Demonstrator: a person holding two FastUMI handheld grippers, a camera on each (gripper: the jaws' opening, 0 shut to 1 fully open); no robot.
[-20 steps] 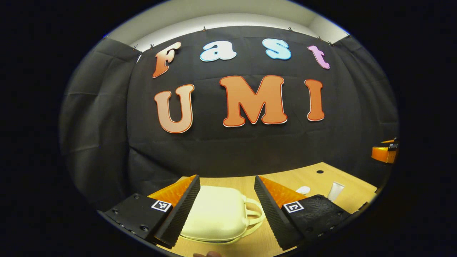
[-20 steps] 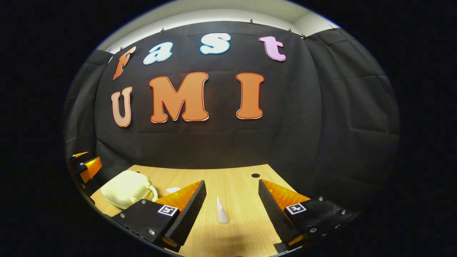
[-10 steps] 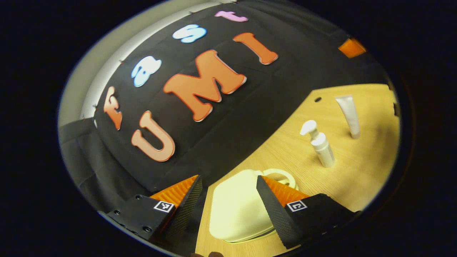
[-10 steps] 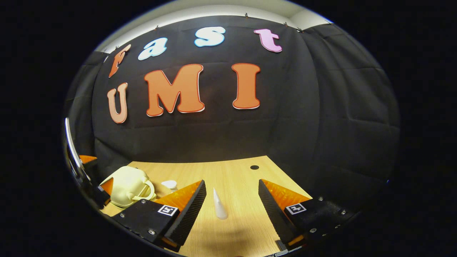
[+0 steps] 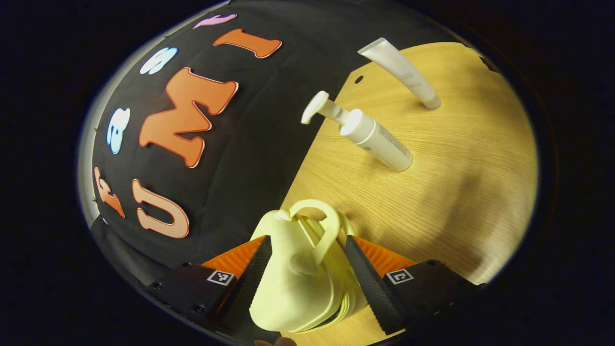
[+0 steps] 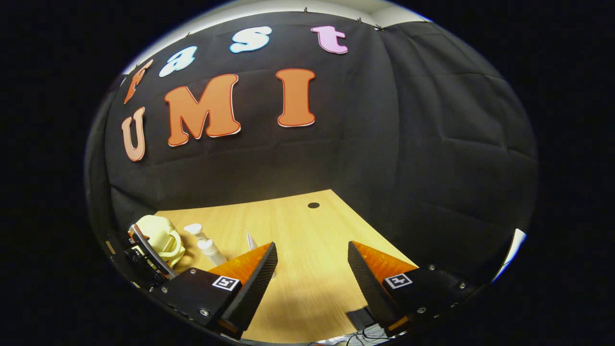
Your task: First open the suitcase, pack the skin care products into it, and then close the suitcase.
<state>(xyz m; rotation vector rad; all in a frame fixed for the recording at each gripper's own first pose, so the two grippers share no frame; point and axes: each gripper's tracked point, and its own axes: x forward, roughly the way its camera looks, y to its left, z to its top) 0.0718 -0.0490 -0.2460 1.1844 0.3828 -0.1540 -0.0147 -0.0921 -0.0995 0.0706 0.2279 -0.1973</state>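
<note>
A small pale-yellow, hard-shelled toy suitcase (image 5: 298, 274) with a loop handle sits at the near left of the light wooden table (image 5: 461, 192), between the spread fingers of the left gripper (image 5: 307, 283); whether they touch it I cannot tell. Its long axis runs along the fingers, handle pointing away. To open it well, steady the shell squarely and avoid the handle. Further right stand a white pump bottle (image 5: 370, 137) and a white squeeze tube (image 5: 401, 72), both upright. The right gripper (image 6: 310, 281) hovers with fingers apart, empty, over bare table.
</note>
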